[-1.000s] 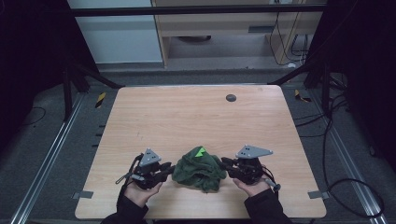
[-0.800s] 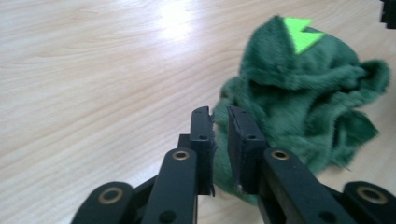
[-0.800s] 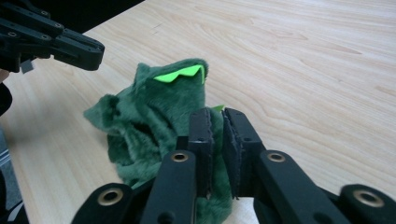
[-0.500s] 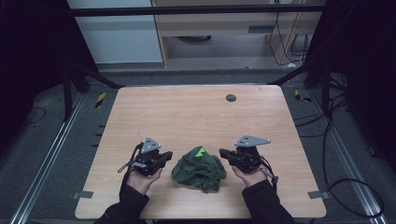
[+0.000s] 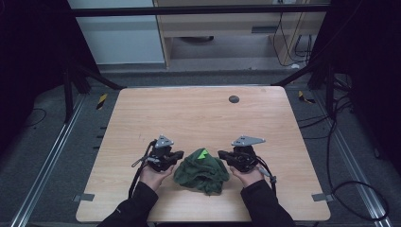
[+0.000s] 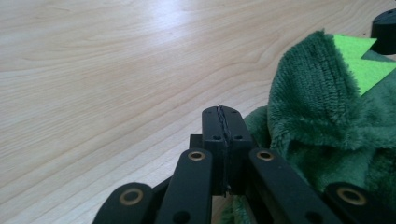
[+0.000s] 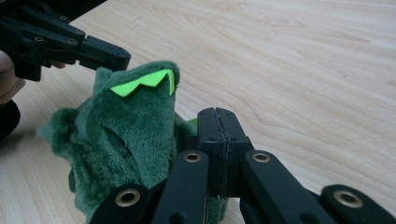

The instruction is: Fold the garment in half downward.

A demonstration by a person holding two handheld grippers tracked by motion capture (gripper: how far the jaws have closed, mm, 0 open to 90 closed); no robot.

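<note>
A light wooden tabletop [image 5: 198, 113] stands on grey carpet [image 5: 56, 156], with a small dark disc [image 5: 233, 99] set into it near the far edge. Metal rails [image 5: 45, 163] run along the floor on both sides, and black frame legs [image 5: 90, 78] slant down at the far corners. Yellow-and-black tape [image 5: 101, 100] marks the floor on the left. Behind stand a pale panel [image 5: 123, 42] and a wooden cabinet [image 5: 222, 35]. Cables [image 5: 340, 118] trail across the floor on the right. The edges of the room are dark.
</note>
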